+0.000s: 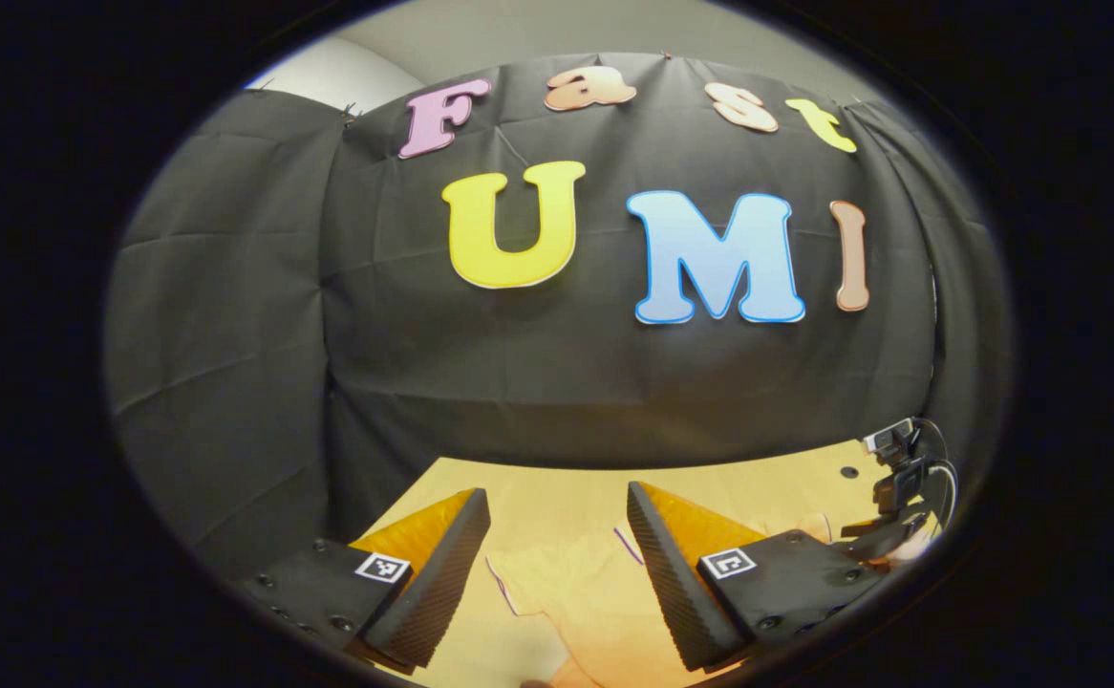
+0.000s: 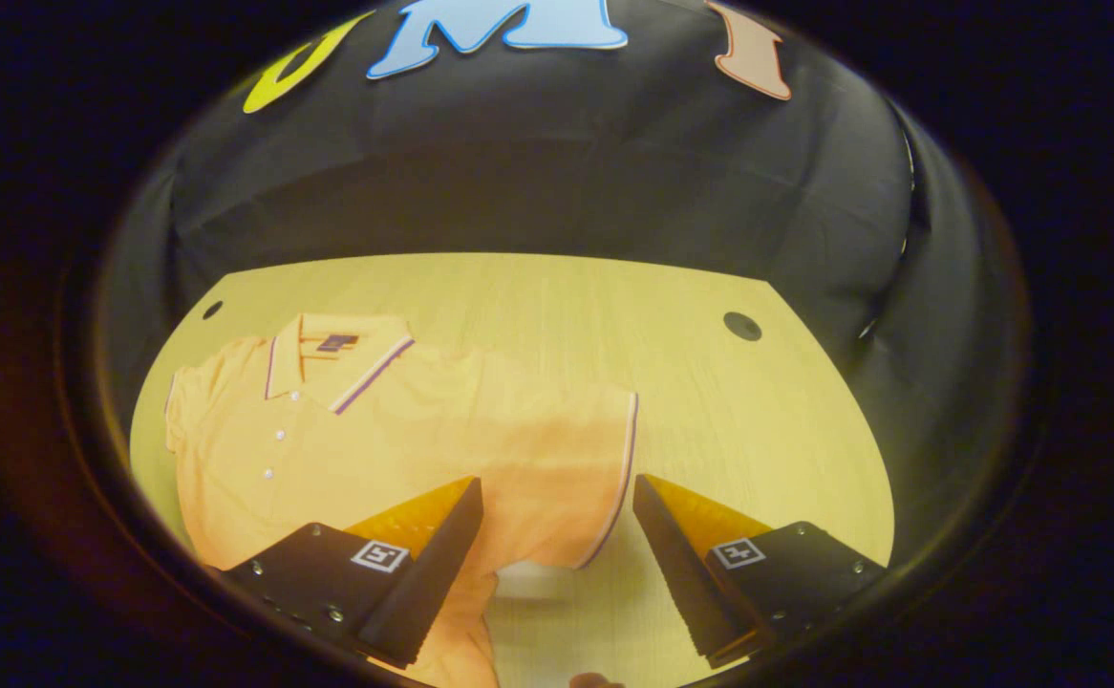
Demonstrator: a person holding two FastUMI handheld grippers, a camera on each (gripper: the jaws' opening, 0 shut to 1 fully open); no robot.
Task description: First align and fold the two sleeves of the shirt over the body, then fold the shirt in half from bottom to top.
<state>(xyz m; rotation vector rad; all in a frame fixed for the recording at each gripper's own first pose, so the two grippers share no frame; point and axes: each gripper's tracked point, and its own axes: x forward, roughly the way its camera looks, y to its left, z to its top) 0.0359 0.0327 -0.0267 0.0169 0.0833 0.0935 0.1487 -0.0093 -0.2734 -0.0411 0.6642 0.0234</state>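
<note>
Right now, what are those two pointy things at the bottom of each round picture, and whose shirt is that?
Those are the fingers of two hand-held grabbers; a person holds one in each hand. A camera rides on each, so each picture looks out along its own fingers. The left gripper is open and holds nothing. So is the right gripper, hovering over a sleeve. An orange polo shirt lies flat on the wooden table, sleeves not yet folded. Whose it is, I cannot tell.
</note>
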